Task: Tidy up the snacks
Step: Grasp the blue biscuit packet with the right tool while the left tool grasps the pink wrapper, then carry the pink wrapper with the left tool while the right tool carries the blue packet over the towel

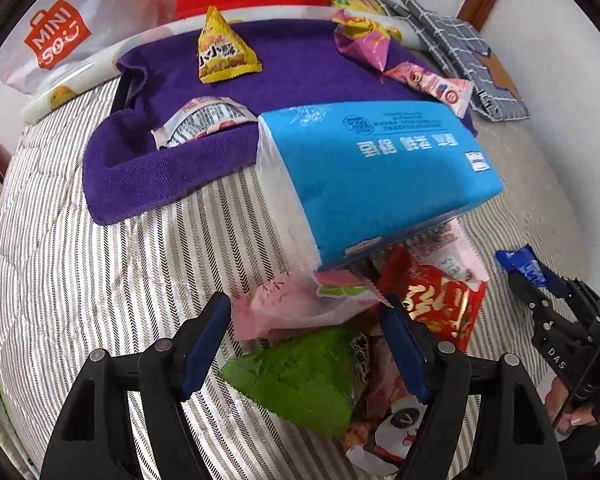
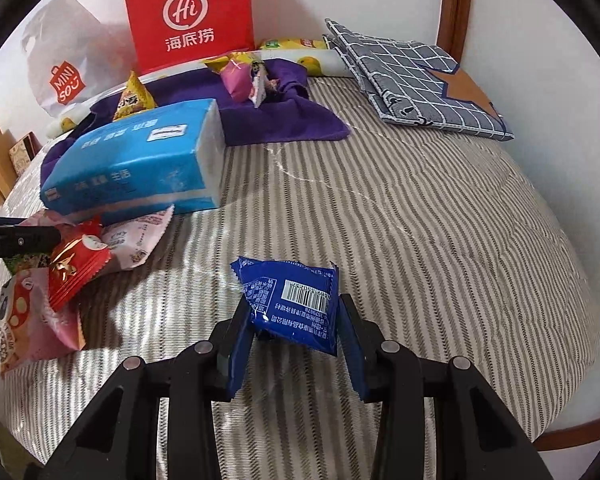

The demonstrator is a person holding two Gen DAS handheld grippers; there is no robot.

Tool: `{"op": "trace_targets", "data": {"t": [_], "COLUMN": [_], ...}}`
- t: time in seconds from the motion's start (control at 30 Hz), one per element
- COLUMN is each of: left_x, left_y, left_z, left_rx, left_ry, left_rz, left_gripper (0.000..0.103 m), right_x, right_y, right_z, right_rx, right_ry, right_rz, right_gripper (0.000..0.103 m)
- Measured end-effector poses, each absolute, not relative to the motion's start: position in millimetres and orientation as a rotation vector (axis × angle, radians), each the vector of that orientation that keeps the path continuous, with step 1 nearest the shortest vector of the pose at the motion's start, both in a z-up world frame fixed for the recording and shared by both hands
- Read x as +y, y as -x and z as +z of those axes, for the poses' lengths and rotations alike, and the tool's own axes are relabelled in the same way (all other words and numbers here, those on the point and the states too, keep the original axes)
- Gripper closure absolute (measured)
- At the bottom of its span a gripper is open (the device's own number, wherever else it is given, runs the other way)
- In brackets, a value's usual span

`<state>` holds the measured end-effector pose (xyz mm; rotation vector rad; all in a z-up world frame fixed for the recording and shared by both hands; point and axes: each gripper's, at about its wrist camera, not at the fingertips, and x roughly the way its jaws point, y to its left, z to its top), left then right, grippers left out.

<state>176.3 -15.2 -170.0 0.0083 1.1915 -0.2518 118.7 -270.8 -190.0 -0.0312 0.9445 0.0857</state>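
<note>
My left gripper (image 1: pixel 305 299) hangs open over a heap of snack packets on the striped bed cover (image 1: pixel 80 280). A pink packet (image 1: pixel 276 308) and a green packet (image 1: pixel 300 380) lie between its fingers, apart from the pads. A red packet (image 1: pixel 440 300) and a panda-print packet (image 1: pixel 392 428) lie by the right finger. A light blue tissue pack (image 1: pixel 376 172) rests on the heap's far side. My right gripper (image 2: pixel 296 304) is shut on a dark blue snack packet (image 2: pixel 292 304), held above the cover.
A purple towel (image 1: pixel 300 68) carries a yellow triangular snack (image 1: pixel 224 52) and pink packets (image 1: pixel 364 44). Behind it stand a red paper bag (image 2: pixel 188 12) and a white plastic bag (image 2: pixel 60 72). A folded checked cloth (image 2: pixel 412 76) lies by a wooden bedpost (image 2: pixel 454 4).
</note>
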Motion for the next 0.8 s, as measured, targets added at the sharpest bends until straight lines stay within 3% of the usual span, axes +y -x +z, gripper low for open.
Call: {"op": "trace_targets", "data": {"t": [0.33, 0.43, 0.6, 0.8], "left_x": [-16, -16, -13, -8], "left_y": [-186, -186, -184, -174], "left_z": [-175, -175, -172, -163], "left_rx": [1.2, 1.19, 1.186, 1.152], "left_ry": [0.008, 0.004, 0.027, 0.041], "left_rz": [-0.255, -0.269, -0.296, -0.316], "left_gripper": [0.032, 0.044, 0.054, 0.059], "right_x": [-280, -279, -277, -276], "right_y": [-125, -126, -125, -121], "right_z": [-189, -189, -186, -177], "right_rx": [0.95, 0.949, 0.942, 0.922], "right_ry": [0.017, 0.02, 0.026, 0.03], "right_rz": [0.061, 0.063, 0.058, 0.05], "right_gripper": [0.064, 0.064, 0.064, 0.064]}}
